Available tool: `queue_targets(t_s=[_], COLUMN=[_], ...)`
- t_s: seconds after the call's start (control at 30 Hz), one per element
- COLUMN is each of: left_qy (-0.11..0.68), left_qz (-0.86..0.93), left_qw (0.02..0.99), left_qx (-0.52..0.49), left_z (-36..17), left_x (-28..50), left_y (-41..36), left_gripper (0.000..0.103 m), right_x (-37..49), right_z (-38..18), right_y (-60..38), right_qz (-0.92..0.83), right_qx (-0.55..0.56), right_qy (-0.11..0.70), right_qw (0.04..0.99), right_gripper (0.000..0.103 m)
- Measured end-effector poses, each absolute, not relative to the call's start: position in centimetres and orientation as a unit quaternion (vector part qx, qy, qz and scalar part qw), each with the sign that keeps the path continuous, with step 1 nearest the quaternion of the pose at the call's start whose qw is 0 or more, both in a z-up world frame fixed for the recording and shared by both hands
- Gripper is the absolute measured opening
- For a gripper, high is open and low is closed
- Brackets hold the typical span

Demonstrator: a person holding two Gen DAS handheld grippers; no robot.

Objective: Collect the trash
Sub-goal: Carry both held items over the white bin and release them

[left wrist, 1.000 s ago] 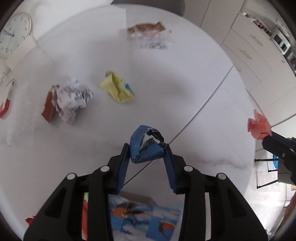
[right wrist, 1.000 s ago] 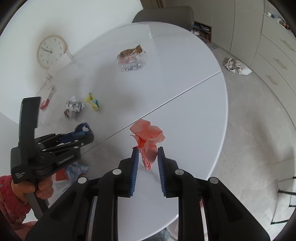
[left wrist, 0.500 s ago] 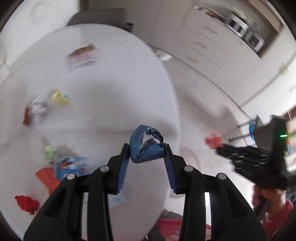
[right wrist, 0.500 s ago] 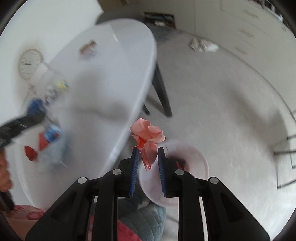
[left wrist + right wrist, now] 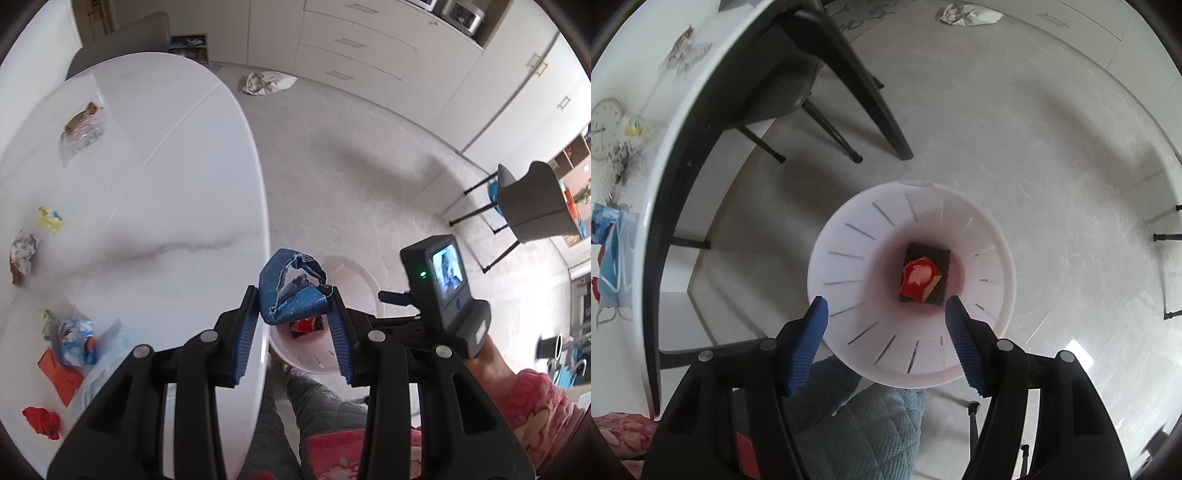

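Observation:
My left gripper (image 5: 293,295) is shut on a crumpled blue dotted paper (image 5: 284,282), just past the edge of the white table (image 5: 184,184). Partly under it on the floor is a white slotted bin (image 5: 364,275). In the right wrist view my right gripper (image 5: 886,306) hangs over the bin (image 5: 849,266). Its jaws are opening and nothing is between them. A pink-red paper wad (image 5: 919,277) lies on a dark square at the bin's bottom. The right gripper's camera housing (image 5: 443,280) shows beside the bin.
Several scraps lie on the table: a yellow wad (image 5: 48,218), a grey wad (image 5: 24,251), a clear packet (image 5: 83,129), a blue wrapper (image 5: 75,336), red bits (image 5: 40,422). Crumpled newspaper (image 5: 264,81) is on the floor. Dark table legs (image 5: 871,110), a grey chair (image 5: 532,199) and a person's knee (image 5: 857,413) stand near the bin.
Both grippers swung off the table to over the bin. The right gripper opened and let go of the pink paper, which now lies in the bin. The left still holds the blue paper.

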State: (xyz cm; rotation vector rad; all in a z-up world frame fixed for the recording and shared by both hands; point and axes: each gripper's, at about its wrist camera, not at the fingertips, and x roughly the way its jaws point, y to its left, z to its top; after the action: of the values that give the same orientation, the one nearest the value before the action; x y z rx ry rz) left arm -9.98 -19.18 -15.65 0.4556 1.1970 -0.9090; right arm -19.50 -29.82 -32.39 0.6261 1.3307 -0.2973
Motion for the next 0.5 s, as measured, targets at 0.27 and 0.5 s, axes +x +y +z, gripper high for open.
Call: queue_targets(t_s=[0.27, 0.5], left_qy=[0.544, 0.553], left_qz=[-0.431, -0.455], left_qw=[0.686, 0.659], left_qx=[0.218, 0.231], left_z=[-16.7, -17.5], left_x=[-11.4, -13.1], left_y=[-21.5, -22.9], left_gripper=[0.037, 0.037], right_x=[-23.1, -25.0], right_z=[-26.7, -23.4], right_y=[-32.2, -34.0], right_qz=[-0.195, -0.219], right_qx=[0.255, 0.274], right_qy=[0.569, 0.539], right_qw=[0.757, 0.766], right_gripper=[0.089, 0.092])
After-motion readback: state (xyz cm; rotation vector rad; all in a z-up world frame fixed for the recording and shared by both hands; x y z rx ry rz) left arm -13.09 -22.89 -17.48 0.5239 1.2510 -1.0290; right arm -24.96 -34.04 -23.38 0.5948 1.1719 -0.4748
